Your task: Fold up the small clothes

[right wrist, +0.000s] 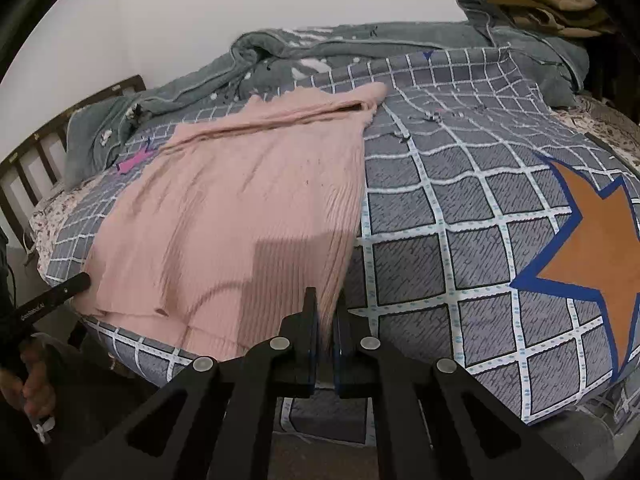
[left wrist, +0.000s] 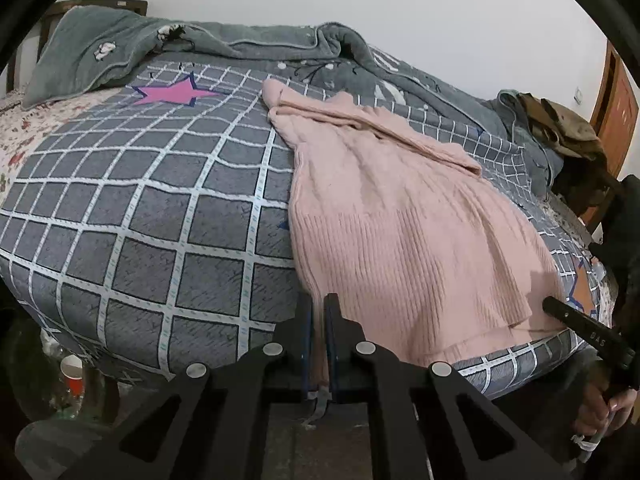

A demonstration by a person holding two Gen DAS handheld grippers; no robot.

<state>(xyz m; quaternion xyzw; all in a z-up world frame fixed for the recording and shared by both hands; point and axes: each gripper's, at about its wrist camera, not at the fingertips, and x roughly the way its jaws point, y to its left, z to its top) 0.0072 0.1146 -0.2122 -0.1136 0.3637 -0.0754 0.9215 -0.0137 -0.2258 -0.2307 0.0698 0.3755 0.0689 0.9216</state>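
A pink ribbed knit garment (left wrist: 400,216) lies spread on the grey checked bedspread (left wrist: 140,208), its sleeves folded across the top. My left gripper (left wrist: 319,300) is shut on the garment's near left hem corner. My right gripper (right wrist: 327,300) is shut on the near right hem corner of the same garment (right wrist: 240,200). The right gripper's finger (left wrist: 576,322) shows at the hem in the left wrist view. The left gripper's finger (right wrist: 60,294) shows at the hem's left end in the right wrist view.
A rumpled grey-green blanket (left wrist: 224,36) runs along the far side of the bed by the white wall. Brown and grey clothes (right wrist: 536,4) are piled at the bed's far end. A wooden headboard (right wrist: 36,160) stands at the other end. A red cup (left wrist: 72,376) sits below the bed's edge.
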